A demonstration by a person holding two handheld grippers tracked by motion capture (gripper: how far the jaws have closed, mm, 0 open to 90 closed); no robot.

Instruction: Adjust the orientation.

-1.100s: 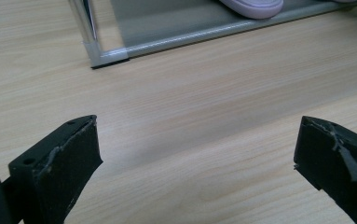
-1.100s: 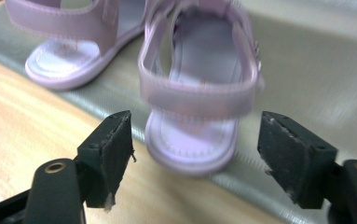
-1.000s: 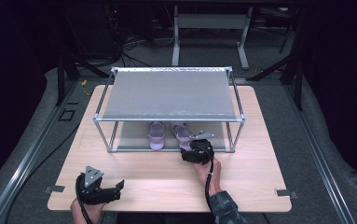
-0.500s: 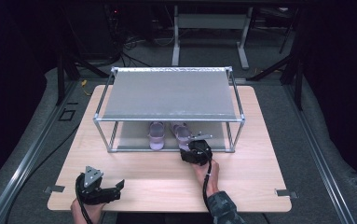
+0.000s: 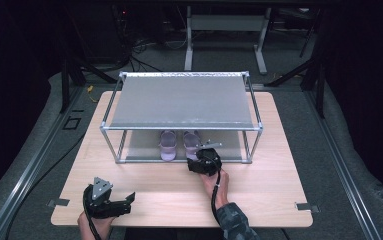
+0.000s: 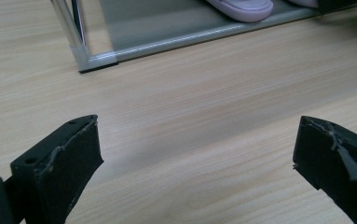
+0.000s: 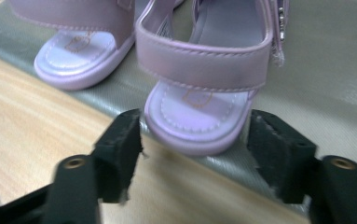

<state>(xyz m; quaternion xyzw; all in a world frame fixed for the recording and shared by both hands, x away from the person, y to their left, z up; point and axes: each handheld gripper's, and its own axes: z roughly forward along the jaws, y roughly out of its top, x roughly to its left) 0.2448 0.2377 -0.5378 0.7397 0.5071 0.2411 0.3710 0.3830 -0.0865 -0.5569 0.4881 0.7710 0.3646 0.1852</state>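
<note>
Sitting side by side on the low grey shelf, both purple strap sandals look placed; right gripper jaws have just been opening around one toe, not squeezing; left gripper wide, empty.

Two sandals lie side by side on the rack's lower shelf.

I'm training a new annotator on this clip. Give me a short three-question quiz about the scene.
1. Where in the rack do the lilac sandals stand? A) top shelf B) bottom shelf C) hung on the frame
2. True or false: the left tool holds a sandal.
3. Which tool has a sandal's toe between its jaws?
Key: 1 B. 2 False: it is open and empty over the table. 3 The right tool. Its jaws have just been opening, with the toe between them.
</note>
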